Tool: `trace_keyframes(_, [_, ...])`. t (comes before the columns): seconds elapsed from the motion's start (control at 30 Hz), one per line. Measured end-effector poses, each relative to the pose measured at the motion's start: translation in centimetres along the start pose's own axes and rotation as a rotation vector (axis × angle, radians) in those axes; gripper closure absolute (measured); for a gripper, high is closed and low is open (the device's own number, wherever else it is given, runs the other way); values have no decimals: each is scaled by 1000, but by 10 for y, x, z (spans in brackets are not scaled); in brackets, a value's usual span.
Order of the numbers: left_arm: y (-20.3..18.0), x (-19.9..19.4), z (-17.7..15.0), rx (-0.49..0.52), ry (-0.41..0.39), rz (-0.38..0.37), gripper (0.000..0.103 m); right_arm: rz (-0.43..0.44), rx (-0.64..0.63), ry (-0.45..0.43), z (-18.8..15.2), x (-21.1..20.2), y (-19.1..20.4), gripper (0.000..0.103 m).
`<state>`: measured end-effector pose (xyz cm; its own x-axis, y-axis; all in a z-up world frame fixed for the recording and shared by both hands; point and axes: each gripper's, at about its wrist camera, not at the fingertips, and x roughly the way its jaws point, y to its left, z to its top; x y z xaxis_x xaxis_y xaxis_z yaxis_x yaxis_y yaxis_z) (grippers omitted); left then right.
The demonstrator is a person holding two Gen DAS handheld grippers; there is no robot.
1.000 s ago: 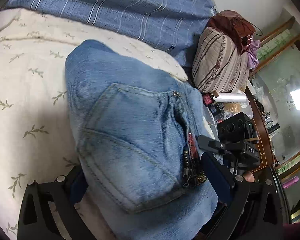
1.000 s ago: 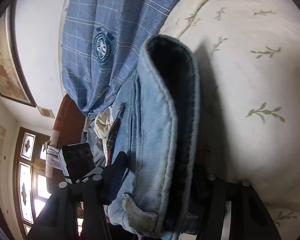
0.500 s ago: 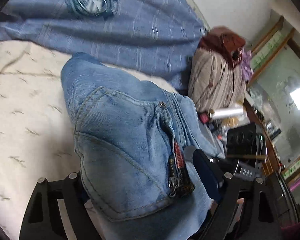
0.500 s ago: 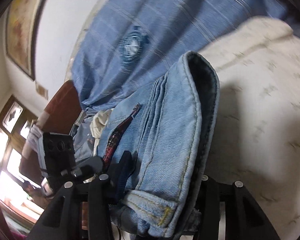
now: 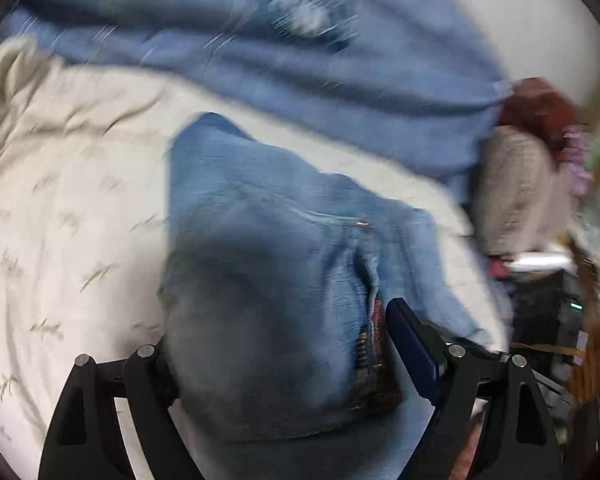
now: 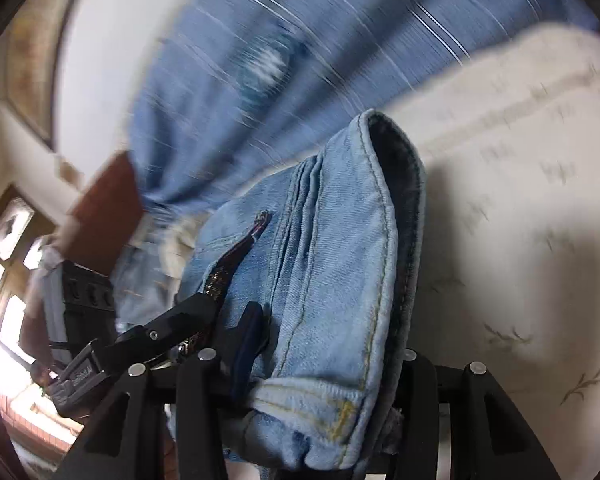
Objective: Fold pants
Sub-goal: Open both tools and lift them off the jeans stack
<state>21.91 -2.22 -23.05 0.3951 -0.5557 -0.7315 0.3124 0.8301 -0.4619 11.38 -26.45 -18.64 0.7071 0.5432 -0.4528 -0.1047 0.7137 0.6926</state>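
Note:
Folded light-blue jeans (image 5: 268, 248) fill the gap of my left gripper (image 5: 280, 332), back pocket up, a dark patterned belt at the waist by the blue right pad (image 5: 412, 344). The left finger is hidden behind the denim. In the right wrist view the same jeans (image 6: 332, 264) sit in my right gripper (image 6: 332, 332), folded edge uppermost, the right finger hidden behind the fabric. Both pairs of jaws are opening slightly while still pressing the bundle, which hangs just above the bed. The left gripper's black finger (image 6: 172, 320) shows at the left, against the belt.
A cream bedsheet (image 5: 60, 240) printed with leaf sprigs lies beneath. Behind it is a blue striped cover with a round crest (image 5: 300, 60). A striped pillow (image 5: 516, 184) and a cluttered side table (image 5: 560, 300) stand at the right. Both views are blurred.
Both grippers have moved along the bed with the jeans held between them and tilted up. The blue cover and its crest now fill more of each view.

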Motion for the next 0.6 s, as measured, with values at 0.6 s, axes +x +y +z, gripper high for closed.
trace_keyframes(0.6, [-20,-28,-37,71,-104,144,11,-138,-70,14,-42,-35,-1,29])
